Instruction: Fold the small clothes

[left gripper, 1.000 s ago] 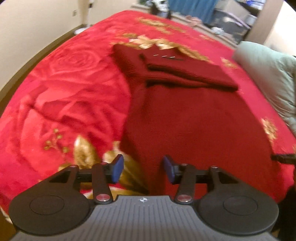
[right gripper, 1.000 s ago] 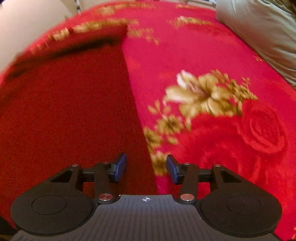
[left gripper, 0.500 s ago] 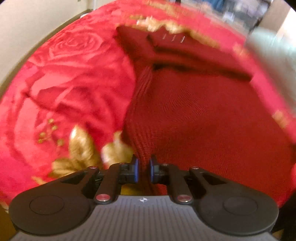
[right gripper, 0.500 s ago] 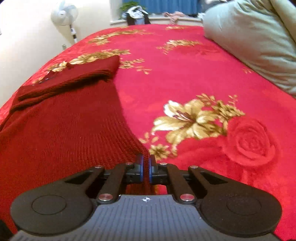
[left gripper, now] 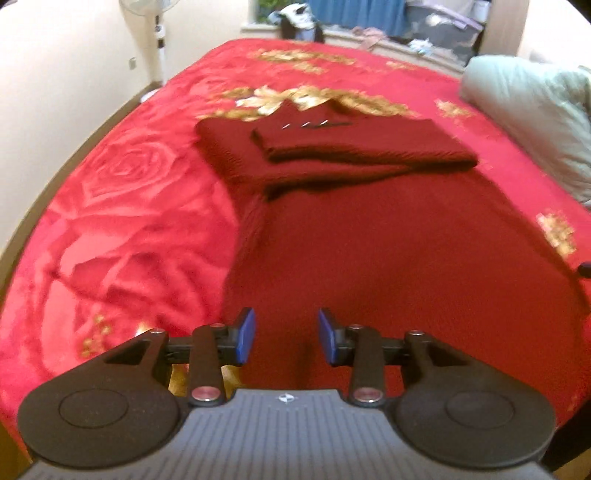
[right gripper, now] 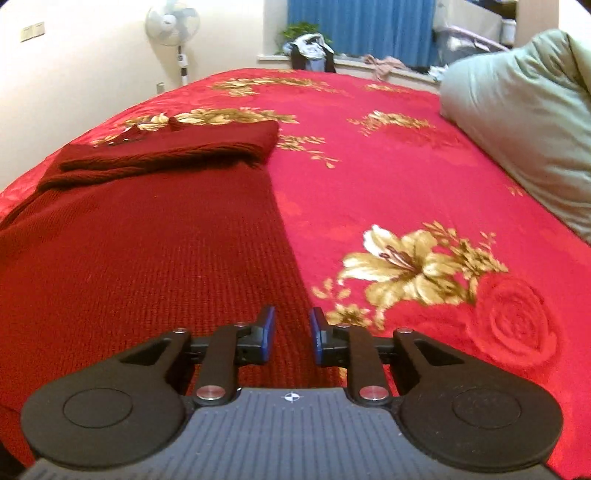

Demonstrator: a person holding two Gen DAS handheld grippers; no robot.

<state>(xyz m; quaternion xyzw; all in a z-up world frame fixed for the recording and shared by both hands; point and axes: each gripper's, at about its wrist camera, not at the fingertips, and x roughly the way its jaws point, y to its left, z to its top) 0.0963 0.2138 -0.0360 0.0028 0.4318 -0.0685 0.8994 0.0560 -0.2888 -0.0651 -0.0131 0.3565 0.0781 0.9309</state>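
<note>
A dark red knitted sweater (left gripper: 388,258) lies flat on the bed, its sleeves (left gripper: 351,147) folded across the far end. My left gripper (left gripper: 286,336) is at the near left corner of the hem. Its jaws are opening, and the fabric lies between the blue pads (left gripper: 245,336) without being pinched. In the right wrist view the same sweater (right gripper: 147,258) fills the left half. My right gripper (right gripper: 291,334) straddles its near right edge, jaws opening, with the edge running between the pads untouched.
A red blanket (right gripper: 369,166) with gold flowers covers the bed. A grey-green pillow (right gripper: 517,110) lies along the right side. A standing fan (right gripper: 171,22) is by the far wall, and a cluttered window sill (right gripper: 314,48) is behind the bed.
Both grippers went from open to shut on the sweater's near corners, and their jaws have now parted again. Both views have lifted and show more of the room.
</note>
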